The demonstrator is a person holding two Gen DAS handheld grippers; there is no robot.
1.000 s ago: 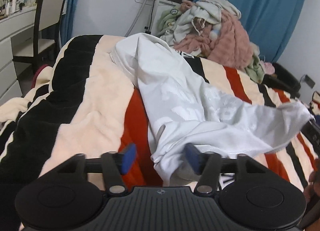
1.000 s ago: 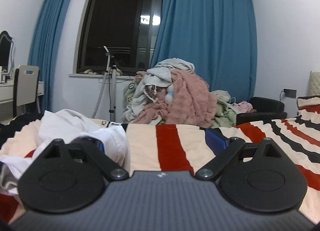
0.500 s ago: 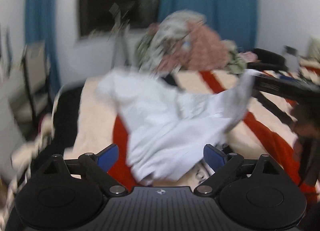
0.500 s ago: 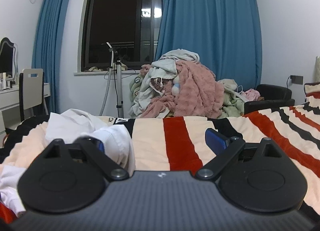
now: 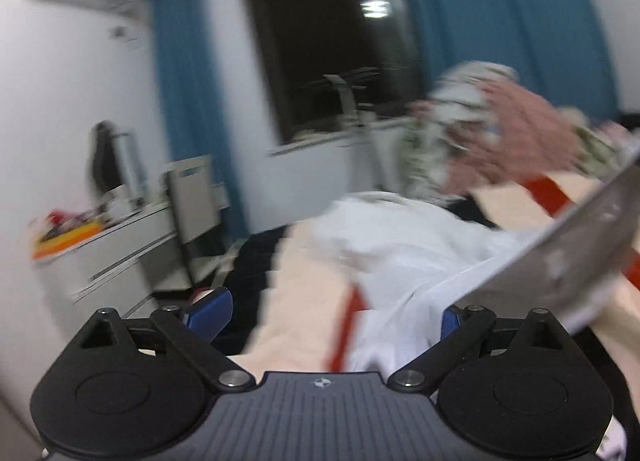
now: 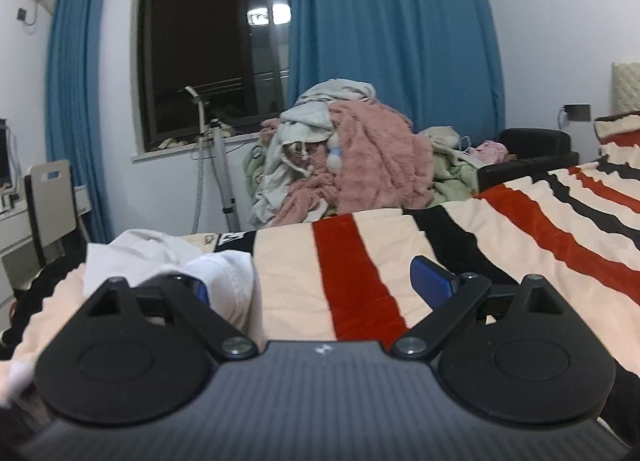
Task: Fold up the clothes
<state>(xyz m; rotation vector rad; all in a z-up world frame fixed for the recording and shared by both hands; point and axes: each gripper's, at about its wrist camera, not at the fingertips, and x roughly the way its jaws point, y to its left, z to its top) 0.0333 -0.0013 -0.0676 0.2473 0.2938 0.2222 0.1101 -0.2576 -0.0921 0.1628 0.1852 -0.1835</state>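
Note:
A white garment (image 5: 404,245) lies rumpled on the striped bed; the left wrist view is blurred. My left gripper (image 5: 328,313) is open, jaws wide apart, with the cloth's near edge against its right fingertip (image 5: 450,321). A stretched grey-white part of the garment (image 5: 580,245) rises to the right. In the right wrist view the white garment (image 6: 224,273) drapes over the left fingertip of my right gripper (image 6: 316,285), which is open and holds nothing between its pads.
A striped red, black and cream blanket (image 6: 520,229) covers the bed. A pile of pink and pale clothes (image 6: 352,165) sits at the far edge by the blue curtains (image 6: 392,41). A chair (image 5: 192,197) and white dresser (image 5: 116,245) stand left.
My left gripper has opened wide and swung up and to the left, so the dresser and wall come into view. My right gripper has stayed open and tilted slightly.

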